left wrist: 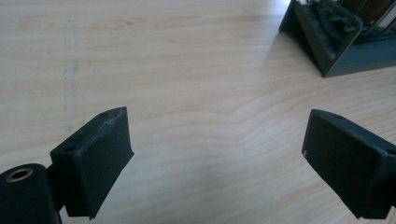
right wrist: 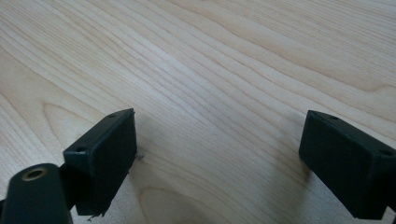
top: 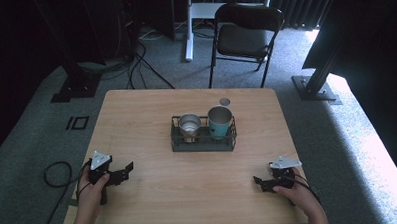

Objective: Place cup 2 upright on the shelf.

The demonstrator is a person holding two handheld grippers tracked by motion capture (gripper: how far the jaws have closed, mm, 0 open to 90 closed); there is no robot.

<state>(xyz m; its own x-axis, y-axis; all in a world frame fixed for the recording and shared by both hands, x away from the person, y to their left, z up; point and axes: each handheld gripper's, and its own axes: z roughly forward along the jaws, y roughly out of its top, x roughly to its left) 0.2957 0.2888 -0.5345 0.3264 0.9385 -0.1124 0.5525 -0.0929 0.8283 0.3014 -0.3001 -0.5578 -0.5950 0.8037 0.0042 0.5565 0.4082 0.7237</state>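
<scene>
A dark wire rack [top: 203, 143] stands in the middle of the wooden table [top: 151, 108]. It holds a steel cup [top: 189, 126] on the left and a taller teal cup [top: 220, 121] on the right. My left gripper [top: 124, 173] rests low at the table's front left, held by a hand, jaws apart with nothing between them. In the left gripper view its pads [left wrist: 93, 161] frame bare wood, and the rack's corner [left wrist: 327, 42] lies at the upper right. My right gripper [top: 261, 182] sits at the front right, also open over bare wood [right wrist: 219, 93].
A small round grey disc [top: 224, 101] lies on the table behind the rack. A black folding chair [top: 244, 38] and a white desk leg [top: 188, 32] stand beyond the far edge. Cables run across the floor at the left [top: 56, 174].
</scene>
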